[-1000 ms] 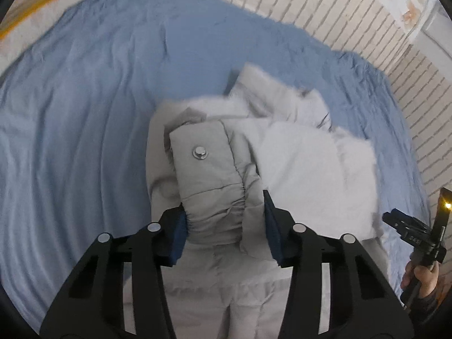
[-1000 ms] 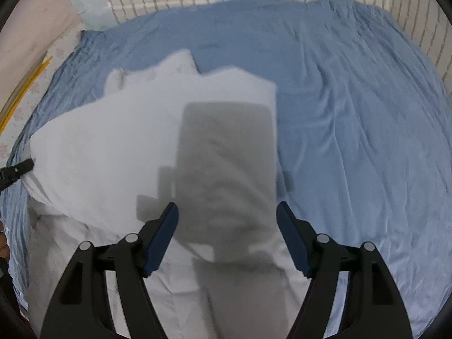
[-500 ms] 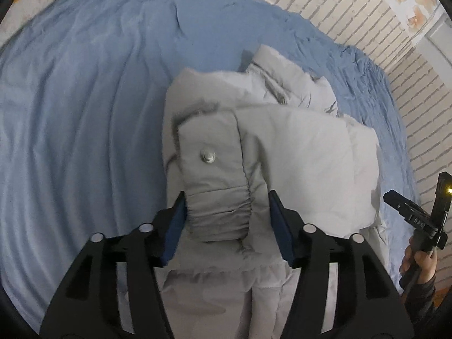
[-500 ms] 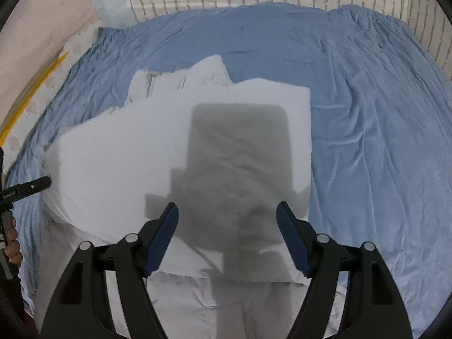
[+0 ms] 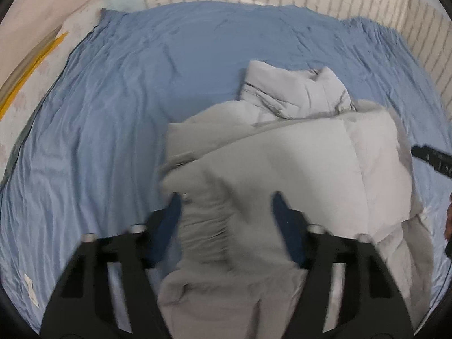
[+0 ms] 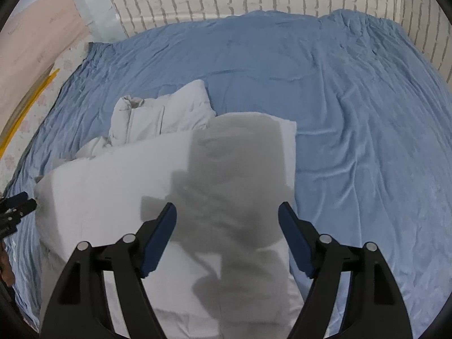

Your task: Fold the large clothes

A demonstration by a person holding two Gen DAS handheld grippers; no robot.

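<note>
Motion blur is smearing my left wrist view, so the left gripper (image 5: 226, 214) fingers and the jacket (image 5: 282, 175) cuff between them are showing no detail. The jacket's near end is running off the bottom edge in both views. The right gripper (image 5: 432, 159) is getting clipped by the right edge there, jaws hidden.

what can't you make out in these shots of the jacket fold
- Left wrist view: sleeve cuff between the left gripper fingers is motion-blurred; contact unclear.
- Right wrist view: the rig's shadow darkens the jacket under the right gripper.
- Both views: the jacket's near end is cut off by the frame edge.
</note>
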